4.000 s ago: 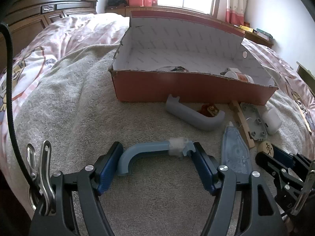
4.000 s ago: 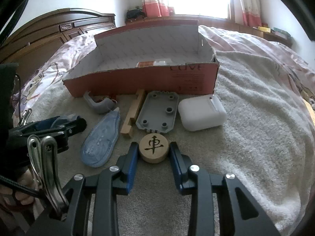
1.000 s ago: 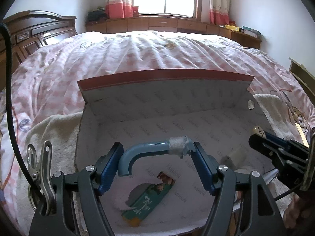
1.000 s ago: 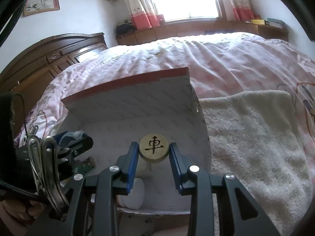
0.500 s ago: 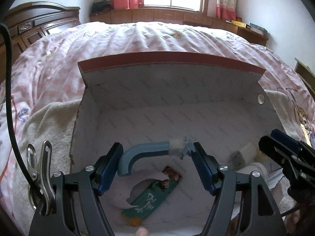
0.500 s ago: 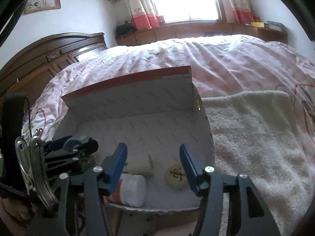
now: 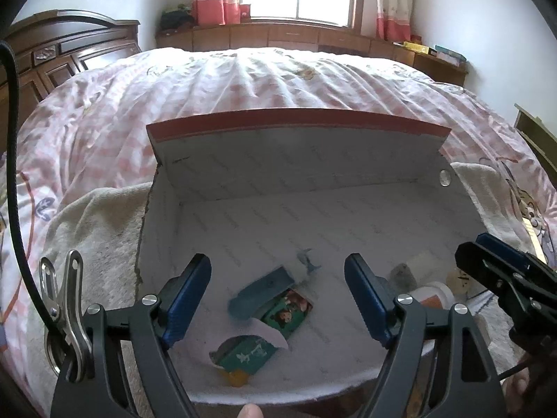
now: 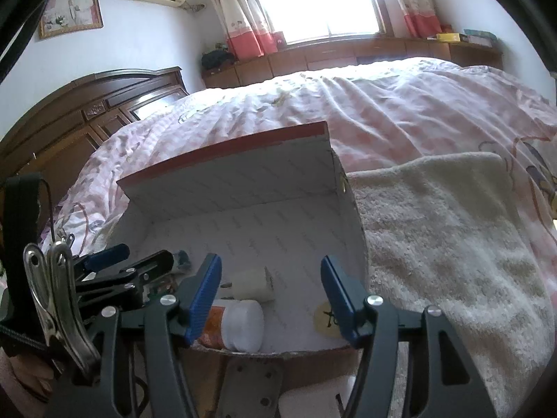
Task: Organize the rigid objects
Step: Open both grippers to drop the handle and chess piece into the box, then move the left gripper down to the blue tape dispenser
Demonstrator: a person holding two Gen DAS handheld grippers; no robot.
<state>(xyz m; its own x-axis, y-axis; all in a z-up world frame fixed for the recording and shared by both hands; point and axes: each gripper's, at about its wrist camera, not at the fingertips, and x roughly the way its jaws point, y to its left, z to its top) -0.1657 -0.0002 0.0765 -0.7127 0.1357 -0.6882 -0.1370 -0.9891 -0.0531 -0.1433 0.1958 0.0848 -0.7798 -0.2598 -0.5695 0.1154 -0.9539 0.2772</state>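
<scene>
My left gripper (image 7: 278, 278) hangs over the red cardboard box (image 7: 299, 122), its jaws opening with nothing between them. The blue curved plastic part (image 7: 261, 292) lies on the box floor below it, resting partly on a green card pack (image 7: 287, 313). Over the box's right end my right gripper (image 8: 271, 271) stands open and empty. The round wooden chess piece (image 8: 325, 317) lies flat on the box floor, just behind the right finger. In the left wrist view the right gripper (image 7: 470, 247) shows at the right edge, beside the chess piece (image 7: 459, 278).
A white jar with an orange label (image 8: 240, 324) and a small white roll (image 8: 252, 284) lie in the box. A grey plate (image 8: 250, 383) and a white case (image 8: 310, 404) sit in front of it. The box rests on a cream towel (image 8: 452, 244) over a pink bedspread.
Both grippers carried their pieces from the towel to above the box. The right one opened first and the chess piece dropped in; the left one then let go of the blue part.
</scene>
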